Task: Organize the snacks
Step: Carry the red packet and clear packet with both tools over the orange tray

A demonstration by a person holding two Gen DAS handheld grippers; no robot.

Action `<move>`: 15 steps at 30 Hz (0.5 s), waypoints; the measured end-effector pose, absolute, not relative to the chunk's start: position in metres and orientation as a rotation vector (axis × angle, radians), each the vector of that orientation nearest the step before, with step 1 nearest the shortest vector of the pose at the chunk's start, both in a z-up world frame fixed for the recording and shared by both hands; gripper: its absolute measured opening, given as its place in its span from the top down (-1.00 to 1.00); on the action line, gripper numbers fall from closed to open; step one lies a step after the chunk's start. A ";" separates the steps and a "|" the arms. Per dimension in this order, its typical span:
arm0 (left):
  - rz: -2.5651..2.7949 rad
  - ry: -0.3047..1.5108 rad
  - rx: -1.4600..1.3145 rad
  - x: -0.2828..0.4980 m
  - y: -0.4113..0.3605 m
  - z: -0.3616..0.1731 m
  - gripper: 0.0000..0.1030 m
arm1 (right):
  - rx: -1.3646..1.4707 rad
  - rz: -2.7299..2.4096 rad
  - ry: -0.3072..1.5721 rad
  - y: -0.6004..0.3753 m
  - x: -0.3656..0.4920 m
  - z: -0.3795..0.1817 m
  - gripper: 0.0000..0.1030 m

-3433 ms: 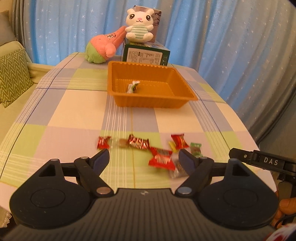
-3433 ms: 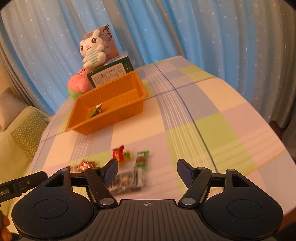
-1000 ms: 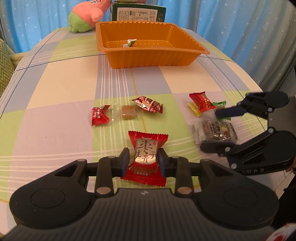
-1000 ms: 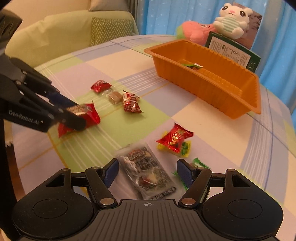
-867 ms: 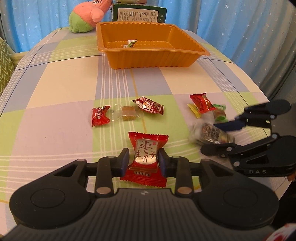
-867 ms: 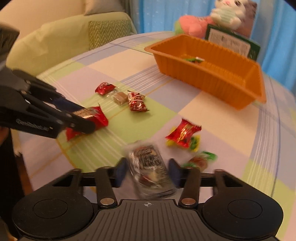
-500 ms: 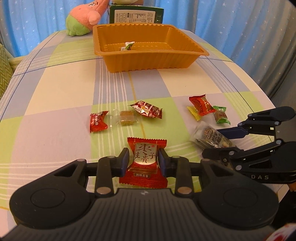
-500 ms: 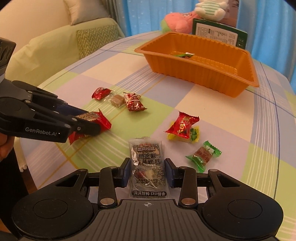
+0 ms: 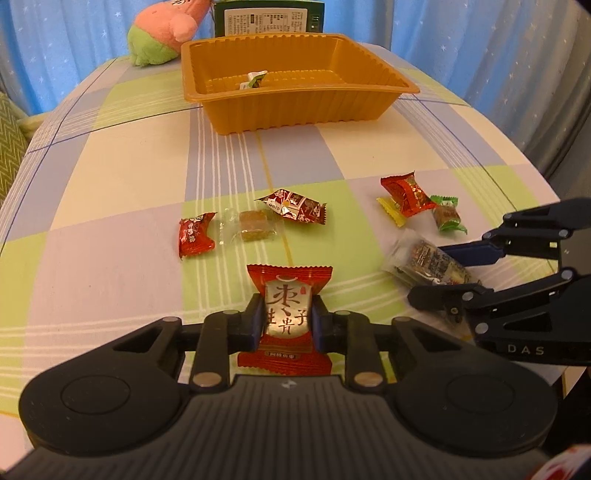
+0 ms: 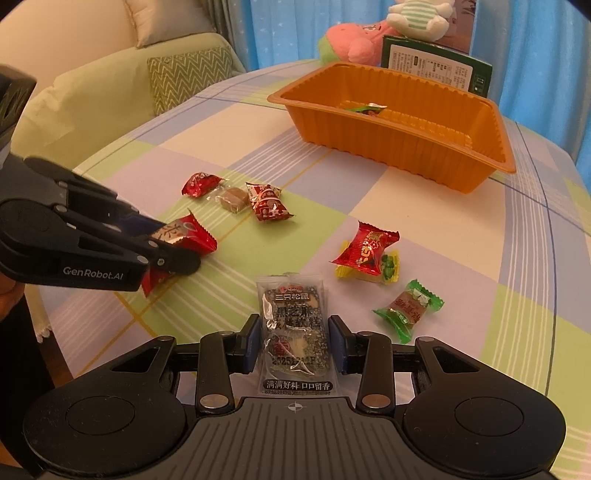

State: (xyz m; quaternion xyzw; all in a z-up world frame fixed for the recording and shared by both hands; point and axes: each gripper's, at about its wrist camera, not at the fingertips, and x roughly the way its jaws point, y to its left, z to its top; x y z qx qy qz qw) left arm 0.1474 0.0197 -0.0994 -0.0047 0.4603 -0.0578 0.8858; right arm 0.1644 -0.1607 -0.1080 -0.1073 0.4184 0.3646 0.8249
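On the left of the checked tablecloth (image 9: 122, 206), a small red candy (image 9: 195, 234) lies just beside a clear-wrapped brown cube (image 9: 253, 229), and next to that sits a red patterned candy (image 9: 293, 206), the three forming a short row. Nearer the camera, the left gripper (image 9: 287, 321) has its fingers pressed in on both sides of a red packet with a silver panel (image 9: 286, 314), which is clamped between the blue pads; the right wrist view shows the same packet (image 10: 184, 236) pinched at the tip of that gripper (image 10: 173, 254), though whether it is clear of the cloth cannot be told. Beyond the row, toward the far end of the table, stands the orange tray (image 9: 295, 110) with one small green-and-white wrapped sweet (image 9: 253, 79) lying inside it; behind the tray are a pink and green plush toy (image 9: 162, 33) and a dark green box (image 9: 269, 16). Further right, a red candy (image 9: 404, 194) rests on top of a yellow one (image 9: 389, 210), with a green-wrapped candy (image 9: 447, 219) just beside them. At the far right, the right gripper (image 10: 293, 347) is closed on a clear packet of dark sesame snack (image 10: 293, 332), its fingers bearing on the packet's two long edges; the packet (image 9: 424, 262) also shows in the left wrist view.
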 end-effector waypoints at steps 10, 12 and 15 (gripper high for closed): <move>-0.091 0.878 -0.066 0.149 0.022 -0.069 0.59 | -0.069 0.684 0.780 -0.177 0.172 -0.079 0.26; -0.085 0.859 -0.072 0.153 0.023 -0.061 0.59 | -0.045 0.660 0.760 -0.179 0.173 -0.074 0.26; -0.086 0.837 -0.071 0.161 0.021 -0.052 0.59 | -0.008 0.625 0.740 -0.182 0.177 -0.065 0.26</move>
